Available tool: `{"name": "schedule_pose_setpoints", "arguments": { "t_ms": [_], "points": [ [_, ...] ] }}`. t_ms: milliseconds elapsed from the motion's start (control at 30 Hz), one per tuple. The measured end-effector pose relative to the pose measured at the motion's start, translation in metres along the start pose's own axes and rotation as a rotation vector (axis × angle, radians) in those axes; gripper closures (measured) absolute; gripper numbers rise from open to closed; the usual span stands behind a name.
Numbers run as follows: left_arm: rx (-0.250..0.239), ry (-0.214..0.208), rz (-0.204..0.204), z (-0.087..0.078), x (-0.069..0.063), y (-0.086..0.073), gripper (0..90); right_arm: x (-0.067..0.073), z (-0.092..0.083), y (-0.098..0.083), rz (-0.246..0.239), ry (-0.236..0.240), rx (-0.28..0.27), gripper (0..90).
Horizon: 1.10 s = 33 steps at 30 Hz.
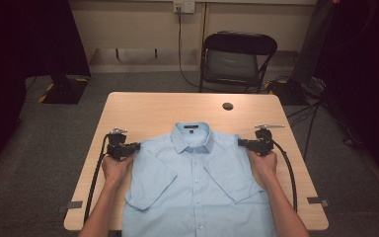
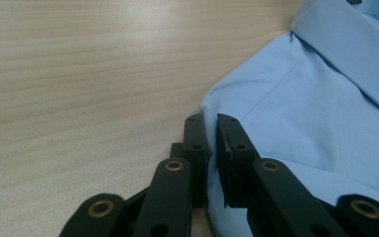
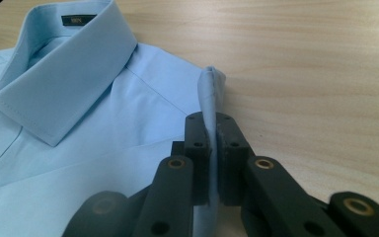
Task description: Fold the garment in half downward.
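Note:
A light blue short-sleeved shirt [image 1: 197,177] lies face up and buttoned on the wooden table [image 1: 168,106], collar [image 1: 192,134] towards the far side and both sleeves folded in over its front. My left gripper [image 1: 137,146] rests at the shirt's left shoulder. In the left gripper view its jaws [image 2: 211,121] are shut on the edge of the shirt [image 2: 316,108] at that shoulder. My right gripper [image 1: 240,143] sits at the right shoulder. In the right gripper view its jaws [image 3: 212,118] pinch a raised fold of the shirt [image 3: 103,123] beside the collar [image 3: 64,64].
A small black round disc [image 1: 227,106] lies on the table beyond the collar. A black folding chair [image 1: 237,59] stands behind the table's far edge. Bare tabletop lies left of the shirt [image 2: 79,89] and right of it [image 3: 316,74]. Cables trail from both grippers along the forearms.

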<state>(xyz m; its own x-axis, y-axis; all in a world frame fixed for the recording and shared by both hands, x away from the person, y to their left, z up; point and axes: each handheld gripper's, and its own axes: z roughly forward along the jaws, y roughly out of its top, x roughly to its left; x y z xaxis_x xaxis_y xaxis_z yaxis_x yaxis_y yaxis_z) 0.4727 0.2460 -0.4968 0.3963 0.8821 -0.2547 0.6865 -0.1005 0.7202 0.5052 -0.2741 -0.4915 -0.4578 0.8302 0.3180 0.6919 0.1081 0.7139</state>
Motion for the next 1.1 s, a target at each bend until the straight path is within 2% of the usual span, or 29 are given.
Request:
{"name": "schedule_pose_setpoints", "arguments": {
  "t_ms": [400, 500, 667, 1100],
  "points": [
    [0.003, 0.028, 0.021, -0.004, -0.004, -0.001, 87.6, 0.004, -0.010, 0.005, -0.020, 0.013, -0.030, 86.2],
    [0.011, 0.023, 0.031, -0.007, -0.004, -0.002, 87.8, 0.008, -0.013, 0.007, -0.028, 0.027, -0.042, 86.2],
    [-0.012, 0.000, 0.025, -0.015, 0.000, -0.005, 88.0, 0.013, -0.015, 0.009, -0.041, 0.035, -0.049, 86.3],
    [-0.061, -0.020, 0.022, -0.028, -0.007, -0.001, 88.2, 0.022, -0.029, 0.022, -0.062, 0.056, -0.070, 86.5]
  ]
}}
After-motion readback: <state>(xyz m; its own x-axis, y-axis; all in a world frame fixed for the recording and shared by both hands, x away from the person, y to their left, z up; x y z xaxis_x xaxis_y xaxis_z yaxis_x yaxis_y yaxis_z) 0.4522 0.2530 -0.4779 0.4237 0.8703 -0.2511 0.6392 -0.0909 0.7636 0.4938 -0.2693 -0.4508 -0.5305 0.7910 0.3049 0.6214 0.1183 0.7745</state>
